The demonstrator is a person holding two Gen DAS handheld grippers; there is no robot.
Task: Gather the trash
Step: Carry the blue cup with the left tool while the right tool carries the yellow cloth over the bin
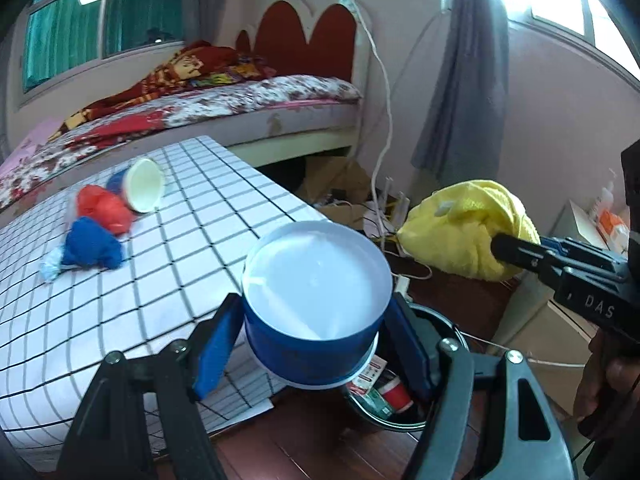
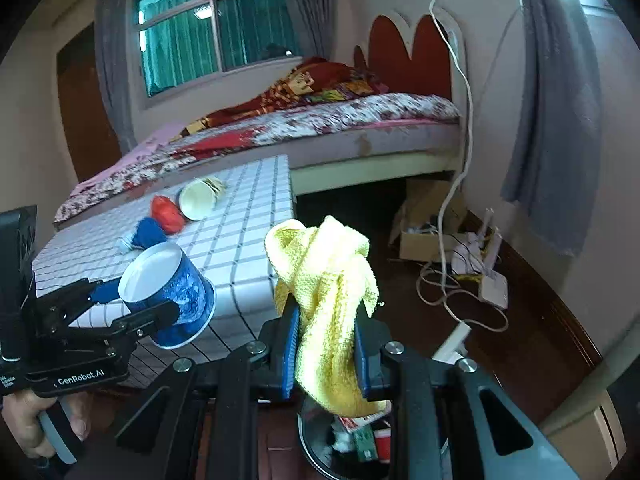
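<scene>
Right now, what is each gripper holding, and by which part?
Left gripper clamps the blue paper cup by its side wall. Right gripper pinches the bunched yellow cloth around its middle.

The trash bin [image 1: 448, 322] at the lower middle of the left wrist view is mostly hidden behind the blue paper cup [image 1: 316, 304] and the gripper frame, and the printing on its contents is too small to read. In the right wrist view the yellow cloth [image 2: 332, 312] covers the bin's rim, and the hand [image 2: 36, 424] is cut off at the lower left edge.

Grid-cloth table [image 1: 168, 264] w/ tipped cup [image 1: 142, 190], red wad [image 1: 105, 208], blue wad [image 1: 91, 245]
</scene>
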